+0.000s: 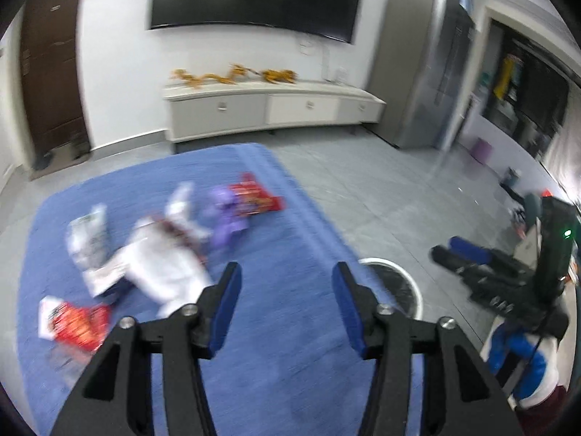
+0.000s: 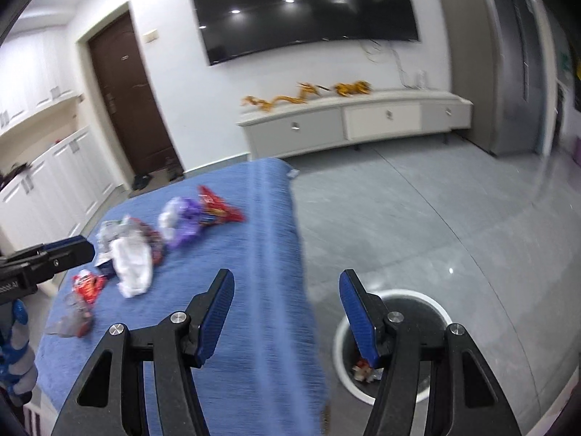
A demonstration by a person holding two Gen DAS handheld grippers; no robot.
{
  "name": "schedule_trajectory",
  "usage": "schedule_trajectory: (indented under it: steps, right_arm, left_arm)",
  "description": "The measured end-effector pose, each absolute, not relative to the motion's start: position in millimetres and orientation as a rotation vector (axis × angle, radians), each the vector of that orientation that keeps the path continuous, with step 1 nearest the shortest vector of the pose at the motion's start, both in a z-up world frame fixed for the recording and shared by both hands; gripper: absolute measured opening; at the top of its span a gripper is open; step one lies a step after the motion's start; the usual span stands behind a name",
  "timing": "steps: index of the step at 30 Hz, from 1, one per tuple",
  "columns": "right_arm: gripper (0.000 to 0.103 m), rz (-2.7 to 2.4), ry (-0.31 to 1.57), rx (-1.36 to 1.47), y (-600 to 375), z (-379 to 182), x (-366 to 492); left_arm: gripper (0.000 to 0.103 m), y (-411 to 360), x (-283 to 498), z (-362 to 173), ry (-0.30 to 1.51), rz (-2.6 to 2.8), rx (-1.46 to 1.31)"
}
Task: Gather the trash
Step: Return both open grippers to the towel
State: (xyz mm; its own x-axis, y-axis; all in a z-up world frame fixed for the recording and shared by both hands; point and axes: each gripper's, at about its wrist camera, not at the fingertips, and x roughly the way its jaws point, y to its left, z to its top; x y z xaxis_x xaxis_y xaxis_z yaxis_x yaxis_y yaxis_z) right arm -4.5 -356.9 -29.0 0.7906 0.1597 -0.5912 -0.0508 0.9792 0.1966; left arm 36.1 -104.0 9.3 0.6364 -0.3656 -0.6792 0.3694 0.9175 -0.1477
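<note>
Both grippers hang above a table covered in a blue cloth [image 1: 276,218], with their blue-padded fingers spread wide and nothing between them. The left gripper [image 1: 287,279] is over the middle of the cloth; the right gripper [image 2: 287,283] straddles the cloth's right edge.

The trash lies in a loose cluster on the left half of the cloth, well ahead of the fingers and untouched. A crumpled white bag [image 1: 159,265] is nearest, a red snack wrapper [image 1: 78,321] sits toward the near left corner, and a purple wrapper [image 1: 227,218] lies touching a red packet [image 1: 256,196] farther back. Motion blur makes all printing unreadable.

On the grey floor just beside the table's right edge stands a round white-rimmed bin [image 2: 410,298] with a few scraps at its bottom.

Beyond, a white low cabinet [image 2: 363,120] carries golden dragon figurines [image 2: 308,96] under a wall-mounted television [image 2: 305,7].
</note>
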Motion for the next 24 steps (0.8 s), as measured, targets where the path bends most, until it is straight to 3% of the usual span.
schedule_trajectory:
  steps: [14,24]
  right_arm:
    - [0.06,0.357,0.673,0.029,-215,-22,1]
    - [0.06,0.496,0.772,-0.076,-140,-60,42]
  left_arm:
    - [0.06,115,-19,-32,0.805,-0.081,-0.161]
    - [0.067,112,-5,-69,0.869,-0.17,-0.228]
